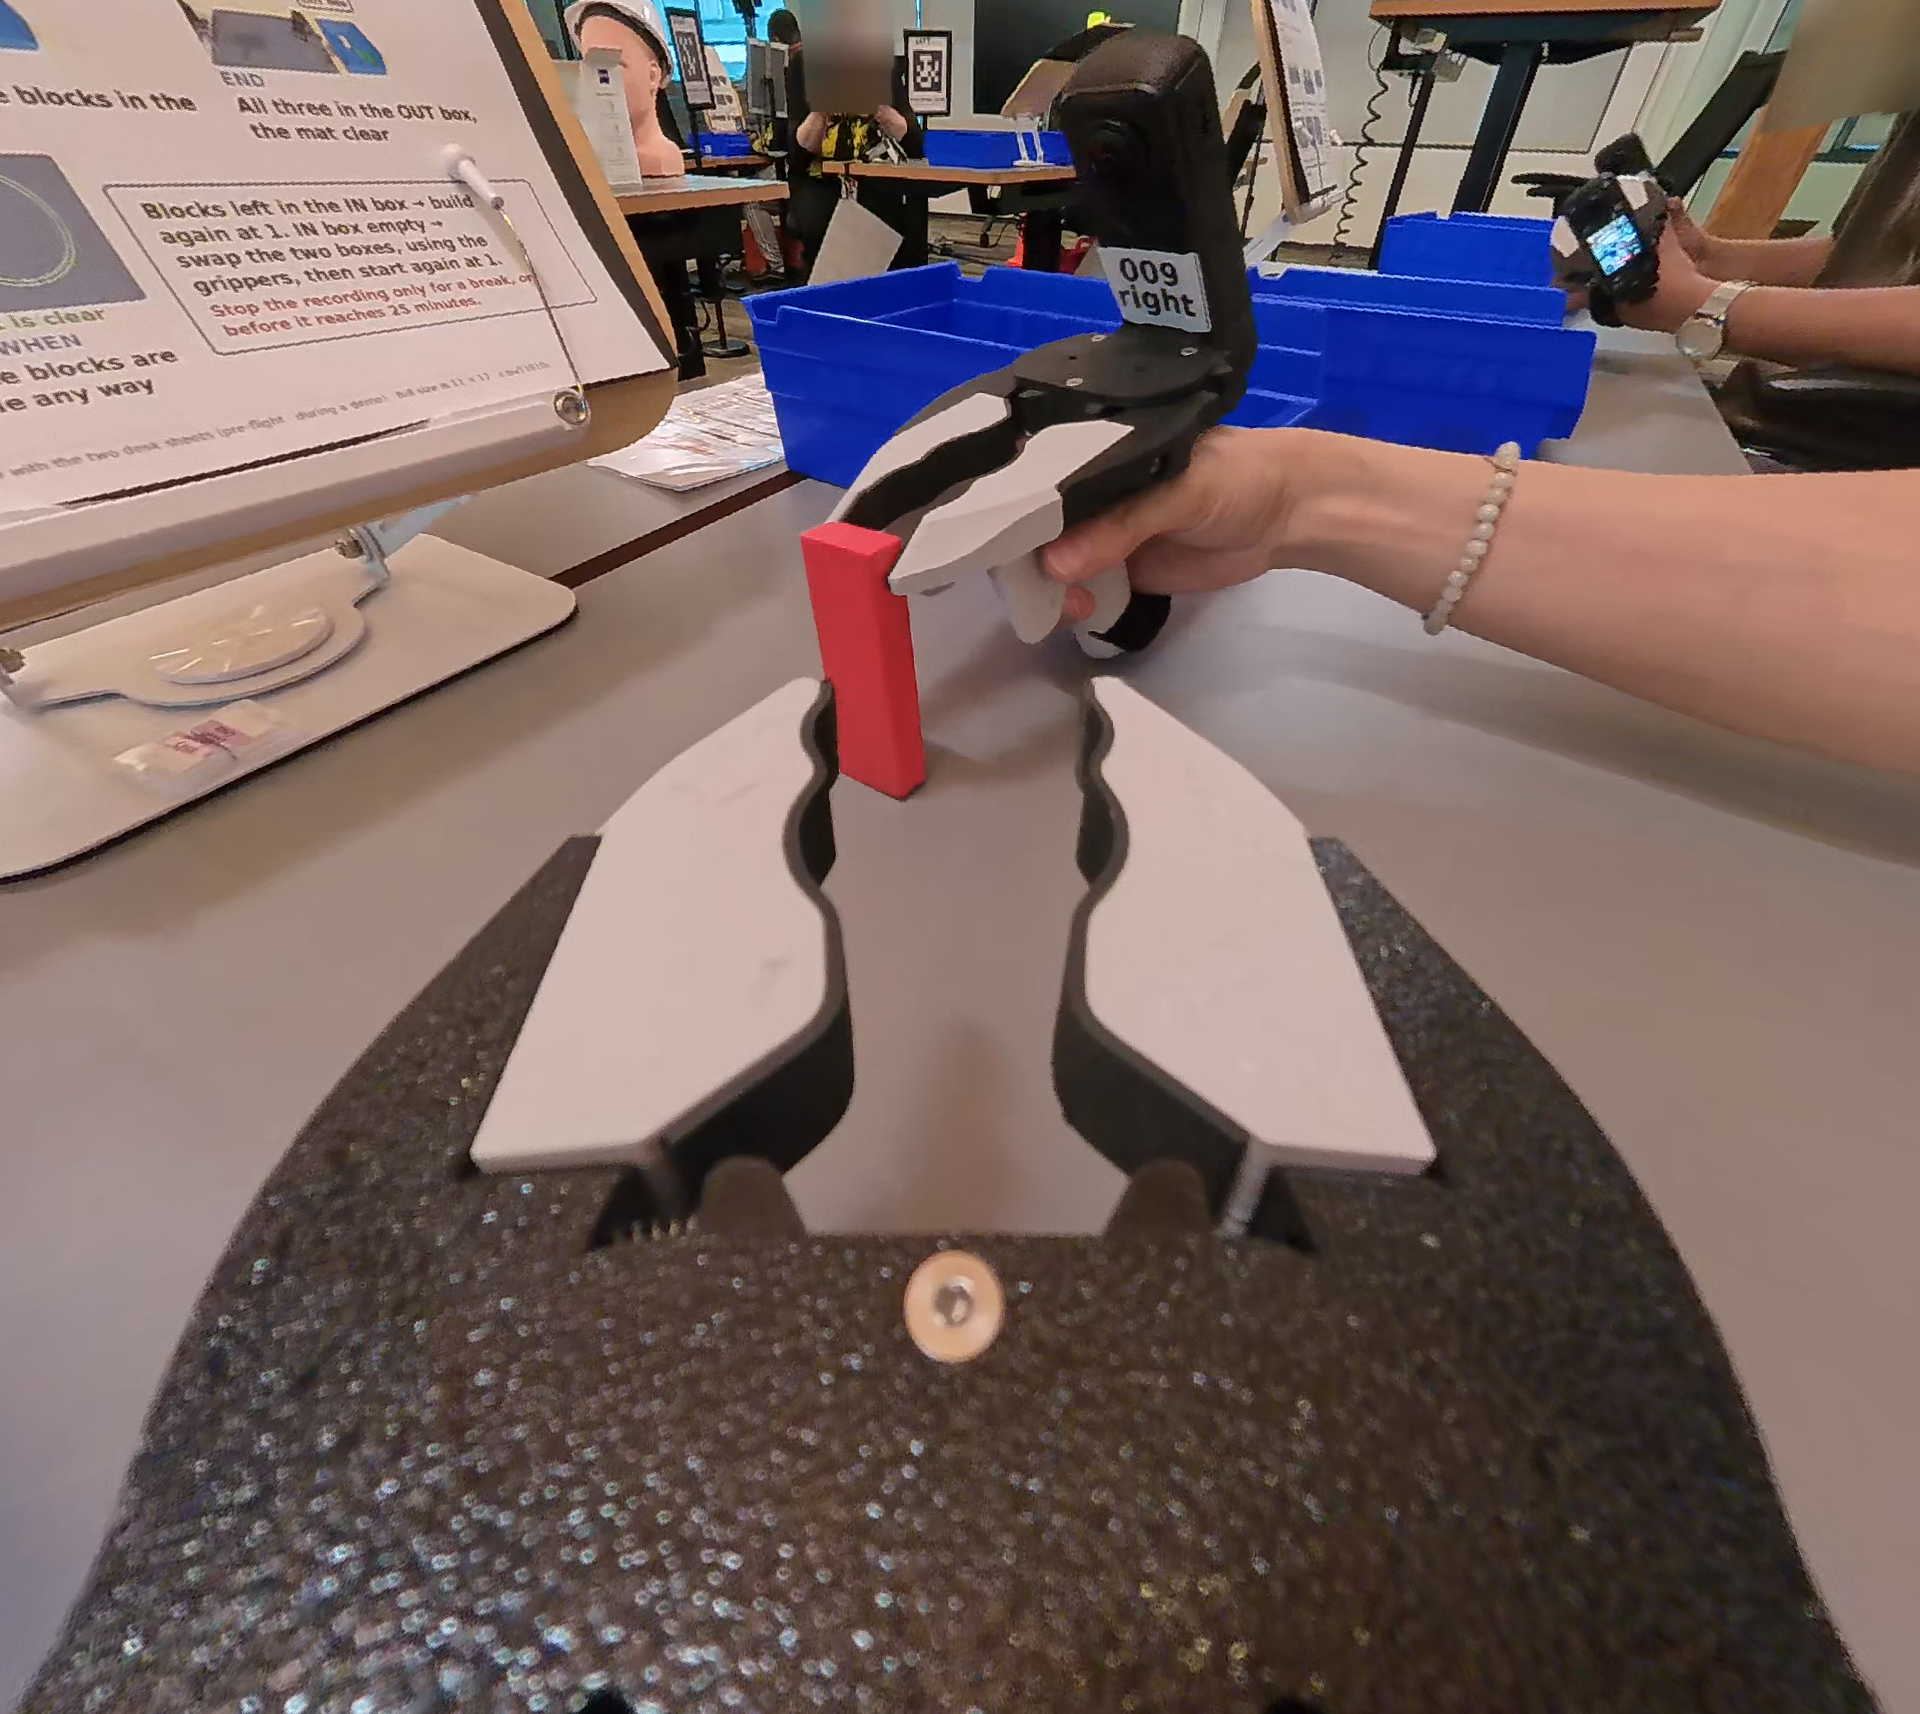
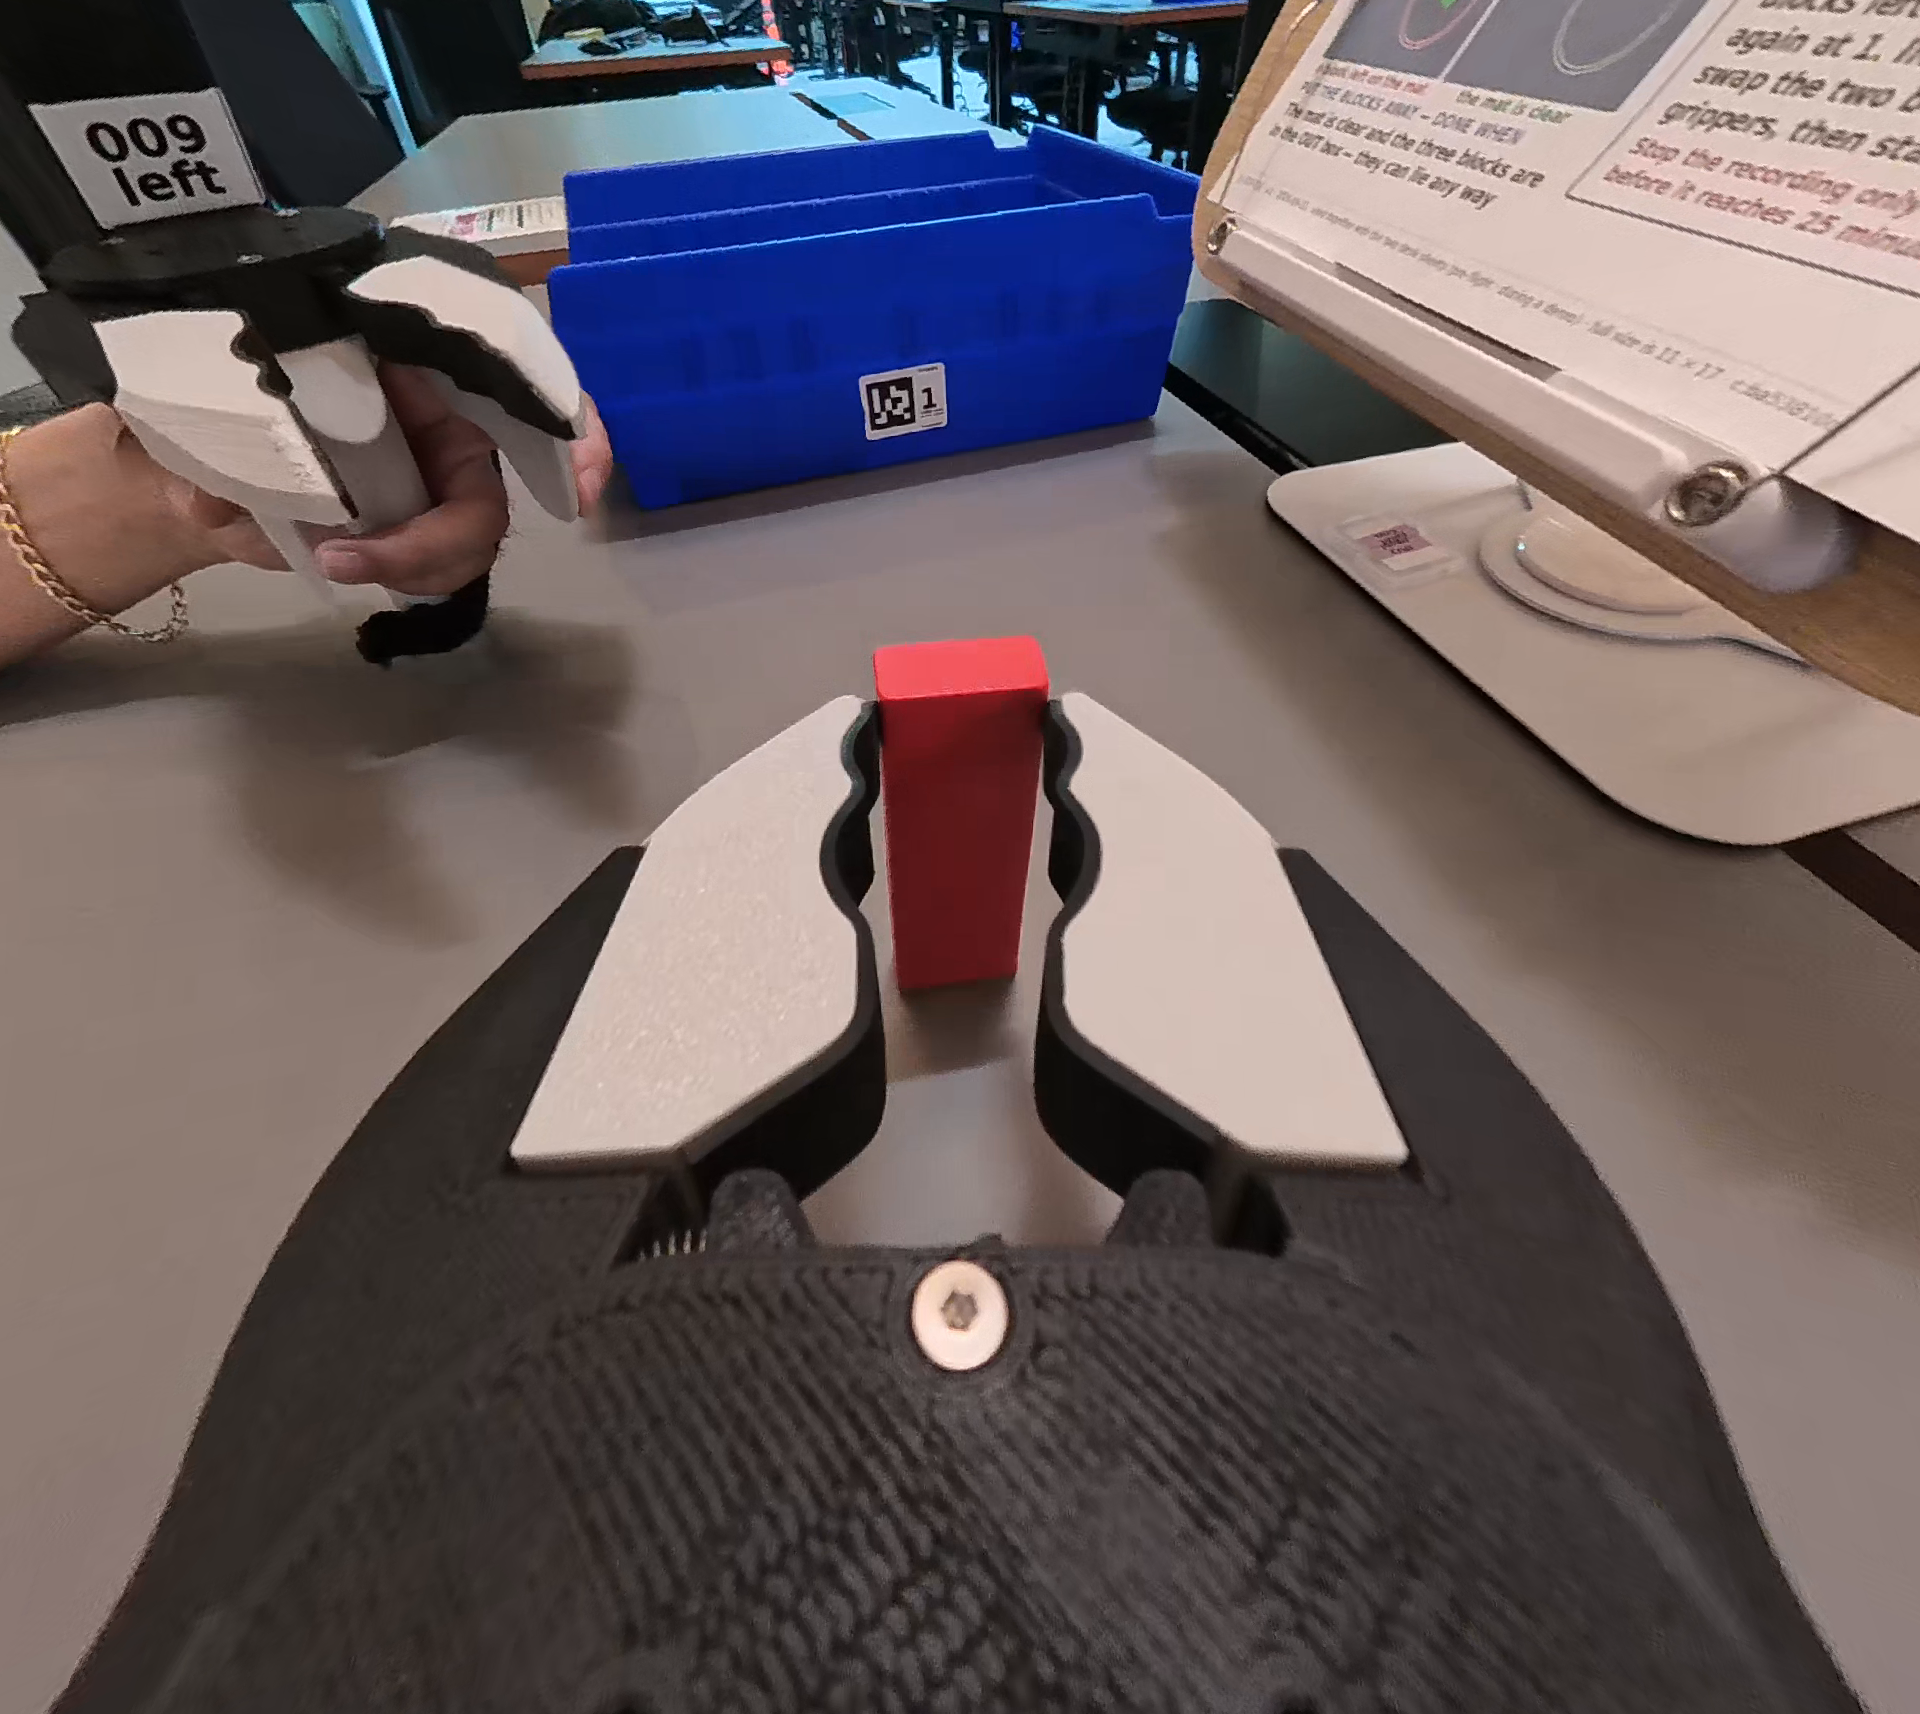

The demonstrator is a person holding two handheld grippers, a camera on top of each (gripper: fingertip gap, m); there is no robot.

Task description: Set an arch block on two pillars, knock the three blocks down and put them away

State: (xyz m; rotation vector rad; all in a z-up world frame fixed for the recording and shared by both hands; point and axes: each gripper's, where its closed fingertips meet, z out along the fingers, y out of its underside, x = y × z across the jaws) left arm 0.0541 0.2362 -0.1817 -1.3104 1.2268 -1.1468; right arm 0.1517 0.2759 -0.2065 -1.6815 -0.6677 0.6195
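A red block [image 2: 961, 823] stands upright on the grey table [image 2: 312, 885]. My right gripper [image 2: 958, 708] is shut on its upper part, one finger on each side. In the left wrist view the red block [image 1: 868, 677] stands just beyond my left gripper [image 1: 956, 698], close to its left fingertip. The left gripper is open and empty and rests low over the table. The right gripper [image 1: 868, 552] comes in from the right there, held by a hand. The left gripper [image 2: 436, 480] also shows at the left of the right wrist view, held by a hand.
A blue bin [image 2: 883, 314] with a marker tag stands behind the block; blue bins [image 1: 935, 355] also show in the left wrist view. A tilted instruction board on a white stand [image 1: 260, 106] [image 2: 1558, 106] is beside it. Another person's hands hold a device [image 1: 1610, 241] at far right. One gripper's finger ends stand about 12 centimeters off the other's.
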